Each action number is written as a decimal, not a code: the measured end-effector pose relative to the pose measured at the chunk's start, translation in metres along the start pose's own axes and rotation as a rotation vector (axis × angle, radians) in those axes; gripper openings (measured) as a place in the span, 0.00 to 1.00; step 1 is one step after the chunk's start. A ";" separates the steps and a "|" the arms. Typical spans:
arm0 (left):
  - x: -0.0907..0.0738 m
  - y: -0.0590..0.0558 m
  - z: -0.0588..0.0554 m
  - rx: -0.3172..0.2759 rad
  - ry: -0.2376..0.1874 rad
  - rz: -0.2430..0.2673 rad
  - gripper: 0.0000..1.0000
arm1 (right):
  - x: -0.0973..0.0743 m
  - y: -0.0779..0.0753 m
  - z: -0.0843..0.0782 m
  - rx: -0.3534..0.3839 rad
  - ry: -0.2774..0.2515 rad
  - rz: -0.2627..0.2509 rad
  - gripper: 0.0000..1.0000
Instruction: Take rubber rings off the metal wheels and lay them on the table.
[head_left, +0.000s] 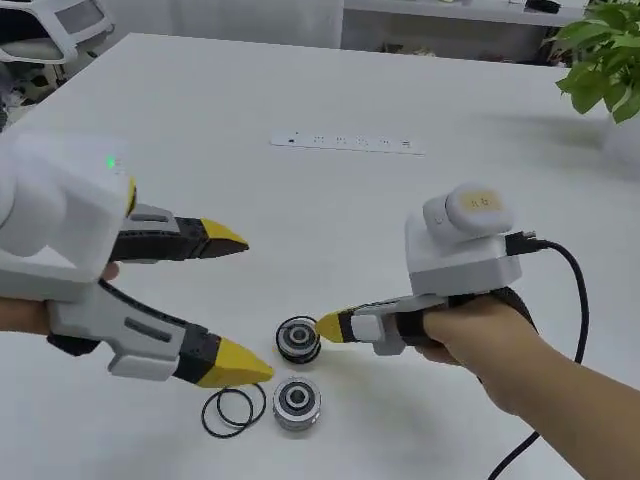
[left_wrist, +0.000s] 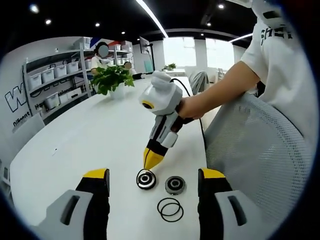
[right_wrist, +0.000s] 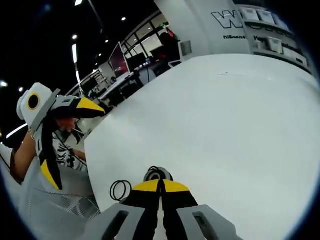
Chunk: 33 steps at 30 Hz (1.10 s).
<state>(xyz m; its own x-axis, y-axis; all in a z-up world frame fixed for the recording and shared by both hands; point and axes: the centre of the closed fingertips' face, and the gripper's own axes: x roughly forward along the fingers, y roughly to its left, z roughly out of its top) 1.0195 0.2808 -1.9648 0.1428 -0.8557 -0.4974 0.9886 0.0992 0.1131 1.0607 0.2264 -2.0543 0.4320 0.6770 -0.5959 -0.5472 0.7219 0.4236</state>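
Head view, lower centre: the upper wheel (head_left: 298, 340) and the lower wheel (head_left: 297, 402) sit on the table (head_left: 300, 80), with loose rings (head_left: 232, 408) at the lower wheel's left. The left gripper (head_left: 235, 303) gapes wide and holds nothing. The right gripper (head_left: 325, 327), jaws pressed together, touches the upper wheel.

Left gripper view: both wheels lie at bottom centre.

Right gripper view: one wheel lies just past the closed tips.

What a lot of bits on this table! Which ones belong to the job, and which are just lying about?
Part of the job:
- farther wheel
- nearer wheel
- loose rubber rings lying on the table
- left tool, open
- right tool, shut, tip at the farther wheel

Just lying about:
- power strip
- potted plant
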 end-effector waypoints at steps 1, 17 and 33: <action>-0.003 -0.001 -0.001 0.002 0.006 0.006 0.70 | 0.000 0.001 0.000 0.001 -0.002 0.002 0.00; -0.050 -0.015 -0.037 -0.060 0.070 0.142 0.78 | -0.003 0.017 0.012 -0.025 -0.027 0.043 0.00; -0.059 -0.034 -0.074 -0.209 0.086 0.227 0.77 | 0.007 0.047 0.004 -0.080 -0.002 0.108 0.00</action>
<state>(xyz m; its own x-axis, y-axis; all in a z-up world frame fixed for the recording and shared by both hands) 0.9815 0.3652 -2.0033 0.3559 -0.7547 -0.5512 0.9181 0.3926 0.0552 1.0412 0.2655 -2.0362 0.3684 0.7507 -0.5483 -0.6462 0.6308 0.4296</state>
